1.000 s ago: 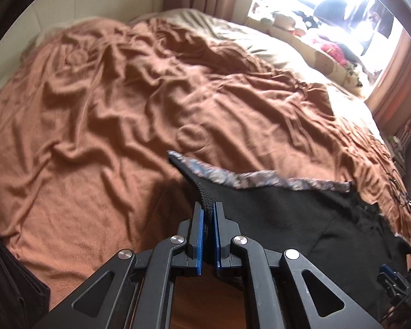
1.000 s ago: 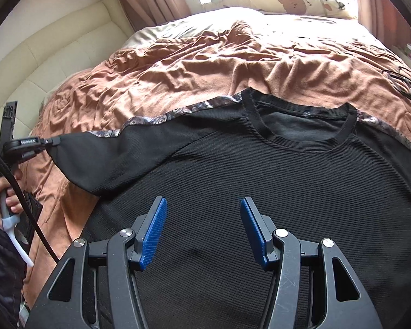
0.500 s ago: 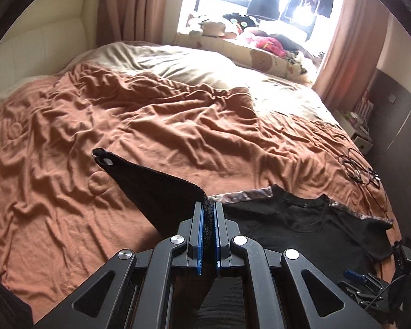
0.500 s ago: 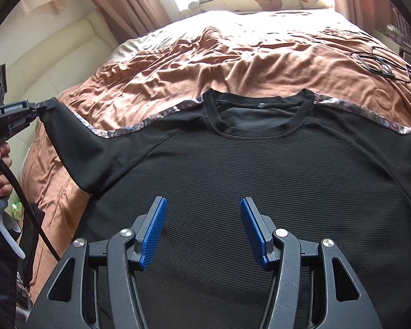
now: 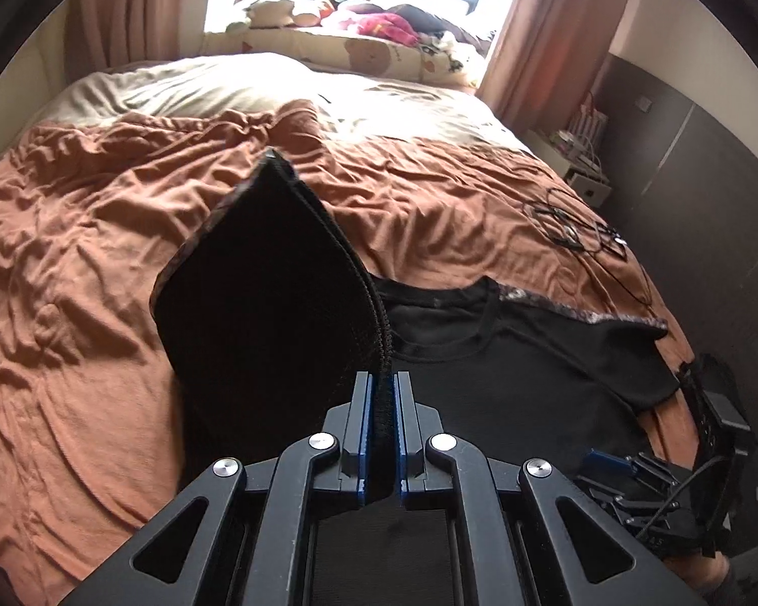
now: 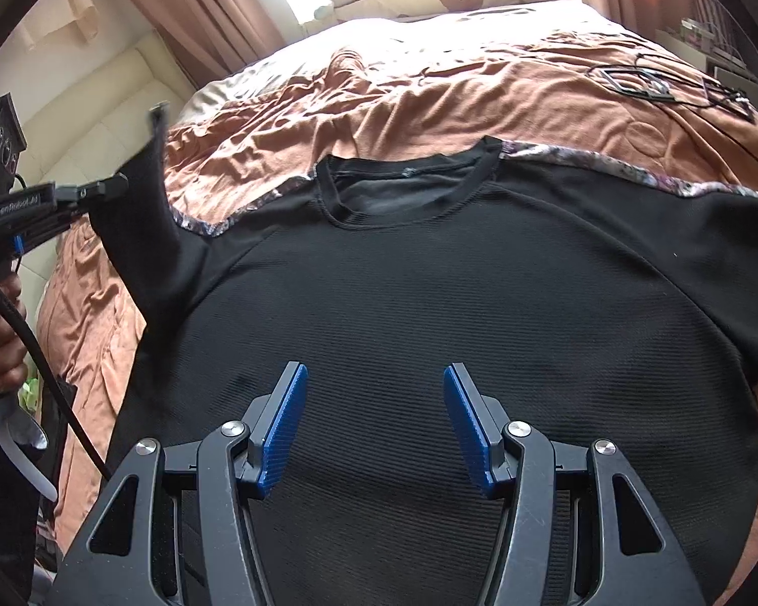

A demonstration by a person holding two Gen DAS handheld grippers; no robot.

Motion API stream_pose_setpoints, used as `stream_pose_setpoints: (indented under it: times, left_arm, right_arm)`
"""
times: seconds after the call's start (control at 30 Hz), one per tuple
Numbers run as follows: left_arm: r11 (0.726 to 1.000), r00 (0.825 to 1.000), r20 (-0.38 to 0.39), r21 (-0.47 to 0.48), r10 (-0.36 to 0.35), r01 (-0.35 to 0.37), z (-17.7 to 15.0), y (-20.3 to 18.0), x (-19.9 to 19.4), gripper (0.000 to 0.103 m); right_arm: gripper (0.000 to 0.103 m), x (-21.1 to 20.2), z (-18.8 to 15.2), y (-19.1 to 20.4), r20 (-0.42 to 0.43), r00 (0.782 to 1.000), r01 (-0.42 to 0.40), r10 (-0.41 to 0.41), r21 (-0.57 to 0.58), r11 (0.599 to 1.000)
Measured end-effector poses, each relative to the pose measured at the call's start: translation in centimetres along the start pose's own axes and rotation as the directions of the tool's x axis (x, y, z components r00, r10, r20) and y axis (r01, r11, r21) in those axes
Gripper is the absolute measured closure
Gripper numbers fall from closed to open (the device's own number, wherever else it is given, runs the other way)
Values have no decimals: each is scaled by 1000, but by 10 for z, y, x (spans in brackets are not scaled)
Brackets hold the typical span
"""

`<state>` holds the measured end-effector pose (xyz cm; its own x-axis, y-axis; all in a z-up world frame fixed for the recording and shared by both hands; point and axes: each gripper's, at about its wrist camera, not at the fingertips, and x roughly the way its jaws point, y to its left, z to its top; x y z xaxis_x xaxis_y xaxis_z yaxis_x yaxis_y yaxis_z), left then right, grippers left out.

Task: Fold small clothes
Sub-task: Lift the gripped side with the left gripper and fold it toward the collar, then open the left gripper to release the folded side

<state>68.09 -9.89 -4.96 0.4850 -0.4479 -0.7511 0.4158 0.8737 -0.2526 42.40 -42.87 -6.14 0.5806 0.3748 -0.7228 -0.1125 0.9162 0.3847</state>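
Note:
A black T-shirt [image 6: 455, 303] with patterned shoulder trim lies face up on the brown bedspread [image 6: 404, 91], collar toward the pillows. My left gripper [image 5: 380, 404] is shut on the cuff of the shirt's left sleeve [image 5: 257, 293] and holds it raised off the bed; it also shows at the left of the right wrist view [image 6: 108, 187]. My right gripper [image 6: 376, 421] is open and empty, just above the shirt's lower middle. It shows at the lower right of the left wrist view [image 5: 631, 474].
A tangle of black cable and glasses [image 6: 657, 81] lies on the bedspread at the far right. Pillows and soft toys [image 5: 369, 25] line the window end. A nightstand [image 5: 586, 161] stands right of the bed.
My left gripper has lifted the sleeve off the bed and swung it up and inward toward the shirt's body. The right gripper has stayed open over the shirt.

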Motion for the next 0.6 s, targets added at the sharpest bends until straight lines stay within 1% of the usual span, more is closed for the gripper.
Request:
stream_pose_setpoints:
  times: [0.03,0.07,0.1,0.13,0.17,0.2,0.33,0.47,0.6]
  left_arm:
    - [1000,1000,-14,10,-15,15,-4,-4,2,95]
    - [1000,999,-28,14,-27,27,-6,-7,3,88]
    - [999,999,-38,16,-35,36,-9,-9,2,76]
    - [999,999,-34,19,-33,33,-10,-10,-1,69]
    - [1000,1000,-21,22,-19,20,-12,-10,-4,57]
    - [1000,1000,-8,24,0,0,-13,-8,-8,52]
    - [998,998,-5,-10,62,-62,-17,12,-13,52]
    - [988,989,-27,-47,144,-145,-25,39,-7,52]
    - [980,982,-59,-84,178,-182,-39,70,0,52]
  right_arm:
    - [49,-1,0,-2,-3,1000,1,-1,11,1000]
    - [49,-3,0,-4,-6,1000,0,1,18,1000]
    - [49,-4,-1,-4,-7,1000,-3,3,17,1000]
    - [49,-5,-1,-4,-8,1000,-5,5,12,1000]
    - [48,-5,-2,-5,-12,1000,-5,5,10,1000]
    - [47,-5,-2,-6,-17,1000,-9,9,12,1000]
    - [46,6,1,-5,-45,999,-25,26,26,999]
    - [45,18,14,-1,-57,997,-43,44,25,999]
    - [45,36,29,5,-65,996,-54,55,19,998]
